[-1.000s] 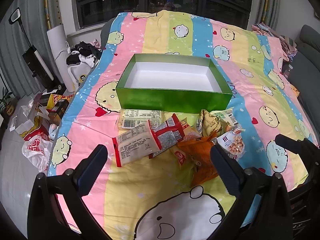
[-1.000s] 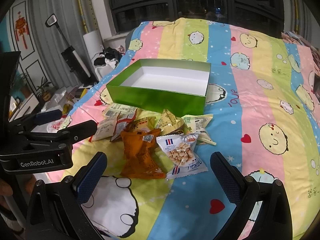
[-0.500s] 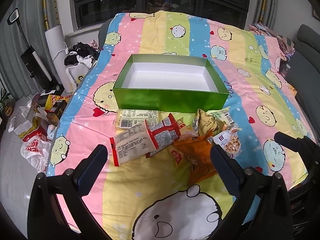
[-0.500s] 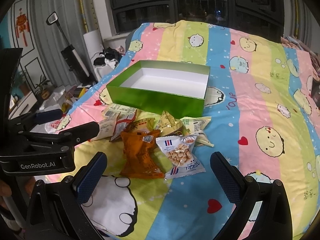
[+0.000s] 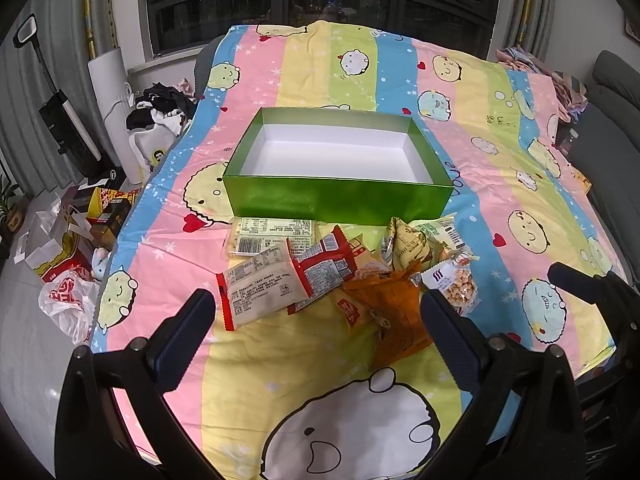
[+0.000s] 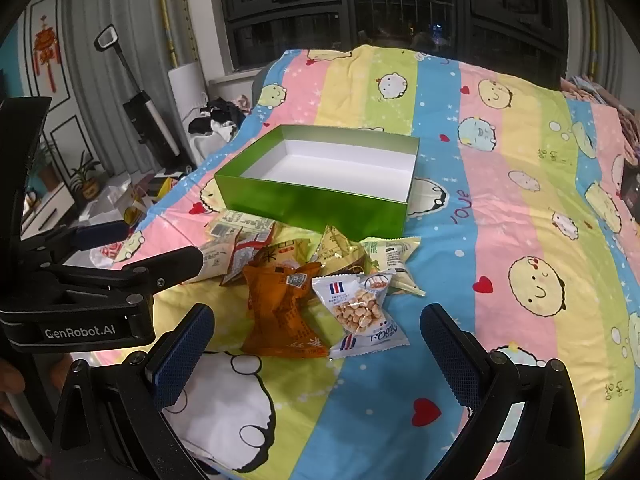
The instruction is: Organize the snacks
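Left wrist view: we log the left gripper (image 5: 316, 328) at the bottom of the frame, jaws spread wide, holding nothing. At mid-frame, a green box (image 5: 336, 200) with a white, empty interior sits on the striped cartoon bedspread (image 5: 500, 208). Just below the box we list the snack packets: a white-and-red pack (image 5: 262, 288), an orange bag (image 5: 394, 312), a clear peanut pouch (image 5: 454, 286).

Right wrist view: we log the right gripper (image 6: 316, 340) at the bottom, jaws wide apart, empty. Orange bag (image 6: 280, 312) and peanut pouch (image 6: 358, 314) lie at centre, touching; green box (image 6: 316, 204) above them. Left gripper (image 6: 136, 246) enters at left edge.
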The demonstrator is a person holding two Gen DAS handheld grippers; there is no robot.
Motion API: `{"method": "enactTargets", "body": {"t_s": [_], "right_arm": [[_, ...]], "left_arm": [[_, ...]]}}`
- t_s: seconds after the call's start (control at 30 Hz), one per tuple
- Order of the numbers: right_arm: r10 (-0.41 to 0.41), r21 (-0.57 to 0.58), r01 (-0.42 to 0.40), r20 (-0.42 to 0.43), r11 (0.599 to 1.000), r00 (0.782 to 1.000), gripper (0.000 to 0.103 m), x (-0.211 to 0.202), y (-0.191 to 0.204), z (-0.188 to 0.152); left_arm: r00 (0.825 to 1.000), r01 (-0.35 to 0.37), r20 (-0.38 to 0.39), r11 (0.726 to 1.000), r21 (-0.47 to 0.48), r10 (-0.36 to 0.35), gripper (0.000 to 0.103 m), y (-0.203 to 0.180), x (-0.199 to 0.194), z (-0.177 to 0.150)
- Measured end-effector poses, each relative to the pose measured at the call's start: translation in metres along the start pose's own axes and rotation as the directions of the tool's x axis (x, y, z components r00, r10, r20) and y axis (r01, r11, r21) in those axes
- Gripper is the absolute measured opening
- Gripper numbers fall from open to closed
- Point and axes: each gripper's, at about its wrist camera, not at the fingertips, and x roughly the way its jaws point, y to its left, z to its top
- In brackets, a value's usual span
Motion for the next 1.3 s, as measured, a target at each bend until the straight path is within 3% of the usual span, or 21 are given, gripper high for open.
{"method": "enactTargets", "body": {"t_s": [0.47, 1.03, 1.3], "right_arm": [[0.002, 0.003, -0.002, -0.006, 1.0, 1.0, 0.102, 0.0, -0.001, -0.003], [0.012, 0.014, -0.011, -0.057, 1.0, 0.998, 0.103, 0.015, -0.003, -0.009], [0.114, 0.045, -0.109, -0.115, 0.993, 0.987, 0.103, 0.037, -0.007, -0.026]], "left_arm": [[0.999, 0.026, -0.021, 1.0, -0.002, -0.026, 0.103, -0.002, 0.003, -0.003], [0.988, 0.125, -0.087, 0.991, -0.047, -0.129, 0.103, 0.0, 0.02, -0.011], [0.968, 0.182, -0.166, 0.982, -0.05, -0.188, 0.103, 0.001, 0.042, -0.028]]}}
